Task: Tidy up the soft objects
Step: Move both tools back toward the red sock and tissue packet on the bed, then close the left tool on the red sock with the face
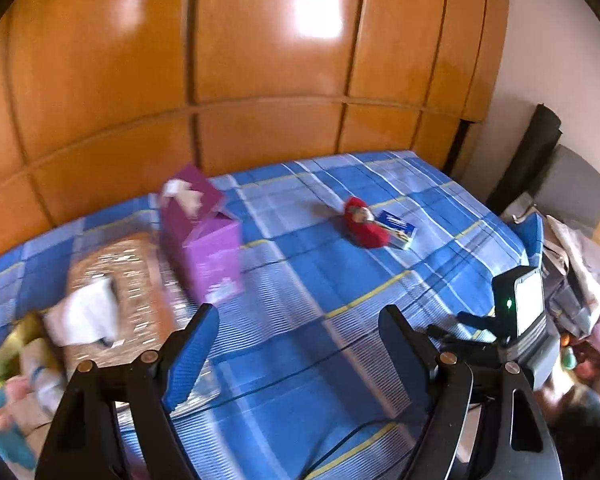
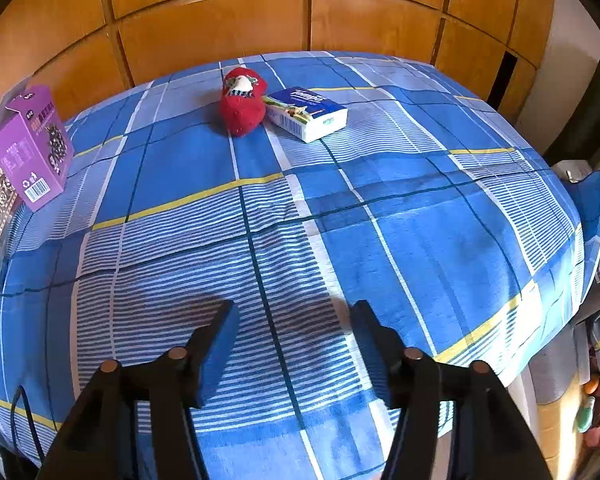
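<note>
Bedding in a blue, white and yellow plaid pattern covers the bed that carries everything here, and it serves as the landmark. Toward the far edge of this plaid cover, close to the orange-brown glossy wooden panelling, lies a red knitted soft toy with a pale face. Touching its right side is a white and blue rectangular pack of tissues, lying flat. At the cover's far left stands a purple cardboard box with a barcode on its side, upright, with its top flaps open in the left wrist view. Just nearer than that box, on the left edge of the cover, sits a brown patterned tissue box with a white tissue sticking out; it is blurred.

The left tool hovers above the near part of the cover, its blue-padded fingers spread wide with nothing between them. The right tool also hovers over the near part of the cover, fingers wide apart and empty, well apart from the red toy. A thin dark cable runs across the cover's near edge in the left wrist view.
</note>
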`<control>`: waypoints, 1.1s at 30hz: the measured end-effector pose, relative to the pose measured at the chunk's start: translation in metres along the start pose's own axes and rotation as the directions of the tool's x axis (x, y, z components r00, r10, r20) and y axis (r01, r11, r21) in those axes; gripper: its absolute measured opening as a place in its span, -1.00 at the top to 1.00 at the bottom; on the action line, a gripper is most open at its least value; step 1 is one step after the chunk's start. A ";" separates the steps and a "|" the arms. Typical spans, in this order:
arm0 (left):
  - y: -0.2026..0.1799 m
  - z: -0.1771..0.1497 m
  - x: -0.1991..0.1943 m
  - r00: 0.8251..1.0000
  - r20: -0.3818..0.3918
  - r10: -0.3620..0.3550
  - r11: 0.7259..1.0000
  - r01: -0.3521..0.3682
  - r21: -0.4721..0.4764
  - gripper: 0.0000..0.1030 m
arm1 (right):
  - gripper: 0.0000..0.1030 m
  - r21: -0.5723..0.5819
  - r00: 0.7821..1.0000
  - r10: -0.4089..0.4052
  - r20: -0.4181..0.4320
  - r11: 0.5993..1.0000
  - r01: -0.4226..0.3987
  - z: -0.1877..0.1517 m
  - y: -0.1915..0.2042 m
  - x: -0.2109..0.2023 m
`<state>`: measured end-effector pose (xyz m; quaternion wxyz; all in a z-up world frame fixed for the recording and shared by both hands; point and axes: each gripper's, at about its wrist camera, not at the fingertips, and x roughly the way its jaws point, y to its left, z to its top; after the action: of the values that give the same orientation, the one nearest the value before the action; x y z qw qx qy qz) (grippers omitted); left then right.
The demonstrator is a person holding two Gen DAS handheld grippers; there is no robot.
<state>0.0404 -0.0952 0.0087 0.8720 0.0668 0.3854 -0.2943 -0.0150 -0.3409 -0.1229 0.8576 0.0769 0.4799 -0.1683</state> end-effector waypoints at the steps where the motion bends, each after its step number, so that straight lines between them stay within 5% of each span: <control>1: -0.005 0.003 0.008 1.000 -0.010 -0.010 1.000 0.010 0.004 -0.60 | -0.25 0.001 1.000 0.001 0.002 1.000 -0.001 -0.001 0.000 0.000; 8: -0.042 0.027 0.070 0.994 -0.092 -0.060 0.997 0.064 0.048 -0.49 | -0.46 0.007 1.000 0.015 0.021 1.000 -0.015 -0.003 0.003 0.002; 22: -0.064 0.084 0.209 0.964 -0.234 -0.127 0.991 0.112 -0.076 -0.47 | -0.67 -0.006 0.998 0.035 0.047 0.999 -0.035 -0.005 0.007 0.004; 33: -0.073 0.116 0.295 0.954 -0.278 -0.111 0.989 0.079 -0.126 -0.44 | -0.73 -0.010 0.997 0.053 0.064 0.999 -0.052 -0.007 0.006 0.004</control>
<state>0.2285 -0.3310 -0.1128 0.7949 0.0401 0.5252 -0.3010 -0.0164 -0.3337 -0.1305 0.8770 0.0804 0.4505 -0.1462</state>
